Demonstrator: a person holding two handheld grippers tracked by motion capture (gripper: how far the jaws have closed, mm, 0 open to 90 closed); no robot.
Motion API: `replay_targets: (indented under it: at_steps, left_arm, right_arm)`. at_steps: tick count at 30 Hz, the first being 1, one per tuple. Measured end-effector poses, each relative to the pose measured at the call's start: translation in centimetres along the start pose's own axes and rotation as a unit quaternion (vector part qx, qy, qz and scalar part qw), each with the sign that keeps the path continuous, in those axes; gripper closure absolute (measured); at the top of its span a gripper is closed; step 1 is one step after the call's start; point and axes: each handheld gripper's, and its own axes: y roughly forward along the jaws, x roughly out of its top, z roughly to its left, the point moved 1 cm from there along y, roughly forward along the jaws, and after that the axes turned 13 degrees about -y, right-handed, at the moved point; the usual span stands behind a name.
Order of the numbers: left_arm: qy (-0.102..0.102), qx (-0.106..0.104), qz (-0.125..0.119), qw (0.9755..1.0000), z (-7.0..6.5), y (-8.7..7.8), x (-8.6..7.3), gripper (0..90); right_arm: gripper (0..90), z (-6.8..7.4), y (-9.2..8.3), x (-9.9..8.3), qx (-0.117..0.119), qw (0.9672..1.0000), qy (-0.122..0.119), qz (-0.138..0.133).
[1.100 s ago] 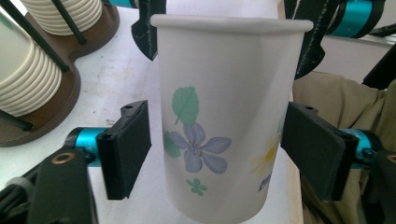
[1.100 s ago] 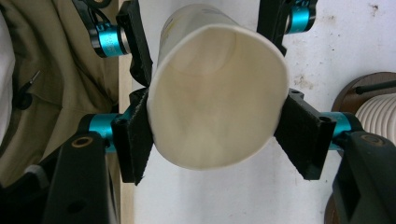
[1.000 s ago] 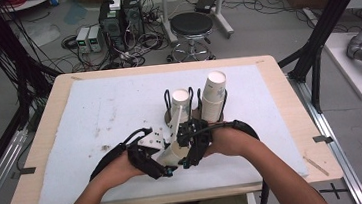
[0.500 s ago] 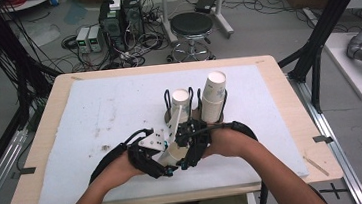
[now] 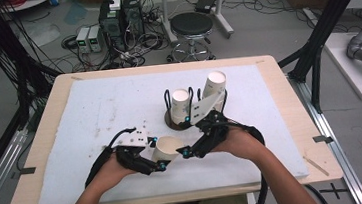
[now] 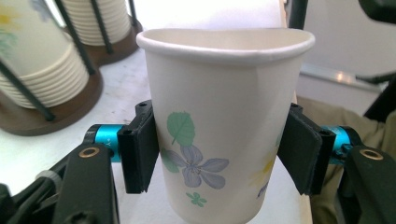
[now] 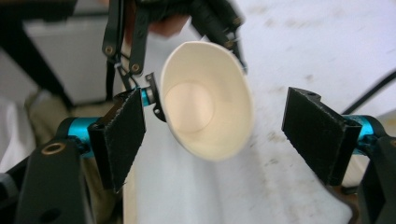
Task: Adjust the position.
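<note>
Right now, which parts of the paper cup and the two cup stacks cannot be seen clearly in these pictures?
- Paper cup: its bottom is cut off by the lower edge of the left gripper view; in the high view its flower print is too small to make out.
- Cup stacks: their tops are cut off by the upper edge of the left gripper view.
- Stack holder base: in the high view the right tongs hide part of it.

Two racked paper-cup stacks (image 5: 182, 107) (image 5: 213, 91) mid-tabletop (image 5: 94, 110) just beyond the claws; wide bare room left and right.
</note>
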Motion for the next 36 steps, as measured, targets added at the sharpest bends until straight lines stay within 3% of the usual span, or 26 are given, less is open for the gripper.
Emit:
replay_targets:
  at_steps: [3,6,9,12,17,21,27,32,36]
  left_arm:
    - [-0.016,0.003,-0.034,0.9993,0.5,-0.7,-0.8,35.1]
    - [-0.033,0.016,-0.068,0.9970,0.9,-1.3,-1.5,34.9]
    - [-0.035,0.048,-0.094,0.9938,1.5,-1.9,-2.2,34.0]
    - [-0.043,0.063,-0.106,0.9915,2.0,-2.3,-2.6,34.0]
    - [-0.058,0.075,-0.140,0.9856,2.7,-3.4,-3.1,34.0]
    - [-0.063,0.085,-0.168,0.9801,3.1,-4.1,-3.4,33.6]
    - [-0.066,0.095,-0.197,0.9736,3.7,-5.1,-3.9,33.3]
    - [-0.055,0.101,-0.224,0.9677,4.1,-5.7,-4.2,33.4]
    - [-0.049,0.104,-0.237,0.9645,4.3,-6.4,-4.6,33.7]
  right_arm:
    - [21.9,0.0,-1.0,-1.1,-0.035,0.9984,0.023,-0.037]
    - [21.5,0.3,-1.9,-2.3,-0.067,0.9948,0.041,-0.064]
    - [21.3,0.7,-2.7,-3.7,-0.100,0.9895,0.059,-0.087]
    - [21.1,1.1,-3.3,-5.5,-0.129,0.9835,0.077,-0.102]
    - [21.1,1.9,-3.8,-8.3,-0.167,0.9741,0.108,-0.107]
    - [21.0,2.3,-3.9,-10.0,-0.183,0.9688,0.124,-0.111]
    - [21.0,2.8,-3.7,-11.7,-0.212,0.9635,0.135,-0.092]
    - [21.1,3.1,-3.6,-12.6,-0.230,0.9594,0.136,-0.090]
    - [21.1,3.7,-3.6,-13.4,-0.240,0.9572,0.136,-0.088]
